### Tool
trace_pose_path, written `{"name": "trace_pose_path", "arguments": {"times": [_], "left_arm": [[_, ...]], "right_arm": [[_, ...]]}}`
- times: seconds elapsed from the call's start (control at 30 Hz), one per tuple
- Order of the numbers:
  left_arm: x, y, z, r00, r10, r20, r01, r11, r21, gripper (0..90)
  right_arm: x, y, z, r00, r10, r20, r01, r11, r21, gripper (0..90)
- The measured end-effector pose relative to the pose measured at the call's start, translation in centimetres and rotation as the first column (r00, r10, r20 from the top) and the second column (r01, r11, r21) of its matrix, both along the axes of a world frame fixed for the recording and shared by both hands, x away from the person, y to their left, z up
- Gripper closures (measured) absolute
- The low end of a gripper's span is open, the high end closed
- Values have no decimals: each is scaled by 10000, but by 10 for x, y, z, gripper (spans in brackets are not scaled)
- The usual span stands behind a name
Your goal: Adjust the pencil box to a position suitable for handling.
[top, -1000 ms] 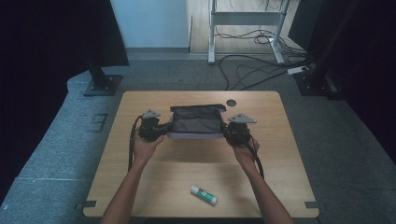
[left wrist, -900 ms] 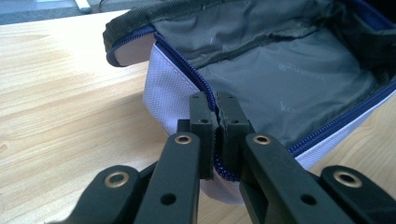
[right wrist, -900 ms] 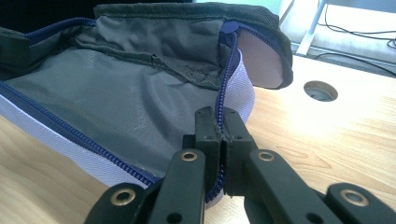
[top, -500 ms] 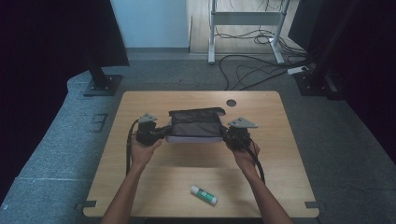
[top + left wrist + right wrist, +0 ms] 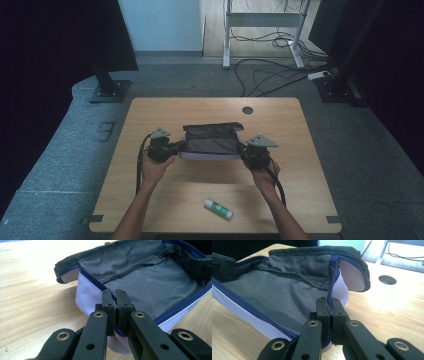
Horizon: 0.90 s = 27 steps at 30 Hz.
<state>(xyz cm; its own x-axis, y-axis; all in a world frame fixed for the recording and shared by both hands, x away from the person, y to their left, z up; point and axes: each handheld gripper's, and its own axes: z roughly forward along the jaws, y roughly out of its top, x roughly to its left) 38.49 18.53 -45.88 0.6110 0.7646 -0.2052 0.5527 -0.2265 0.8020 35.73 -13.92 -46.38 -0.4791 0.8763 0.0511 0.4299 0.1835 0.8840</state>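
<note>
A white fabric pouch with a blue zipper and grey lining lies unzipped in the middle of the wooden table, its flap folded back. My left gripper is shut on the pouch's zippered rim at its left end; in the left gripper view the pouch gapes beyond the gripper. My right gripper is shut on the rim at the right end, and the right gripper view shows the pouch with that gripper pinching the zipper edge. Between them the mouth is held wide.
A glue stick with a green label lies near the table's front edge, between the forearms. A round cable hole sits at the table's back right. Monitor stands, a desk frame and cables stand on the floor beyond.
Both grippers have drawn the pouch slightly toward the near side, the right hand shifting a little more. The pouch's mouth stays held open between them.
</note>
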Motion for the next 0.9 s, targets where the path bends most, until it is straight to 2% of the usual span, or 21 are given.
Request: {"name": "trace_pose_path", "arguments": {"times": [0.23,0.47,0.7,0.83,0.9], "left_arm": [[-1,-3,-18,9995,-32,-318,39,9998,196,876],[-1,-6,-37,9976,-89,-680,114,9993,363,874],[-1,-10,-52,9951,-124,-978,182,9981,589,858],[-1,-13,-60,9931,-160,-1164,248,9969,749,850],[-1,-13,-63,9930,-144,-1169,223,9975,668,847]], "right_arm": [[-5,-1,-21,9994,-38,-351,35,9999,-100,866],[-3,-3,-43,9962,-70,-863,64,10000,-73,865],[-1,-5,-60,9896,-130,-1432,84,9994,-328,858],[0,-4,-70,9840,-245,-1762,136,9979,-628,854],[0,-4,-73,9831,-235,-1816,112,9976,-683,850]]}}
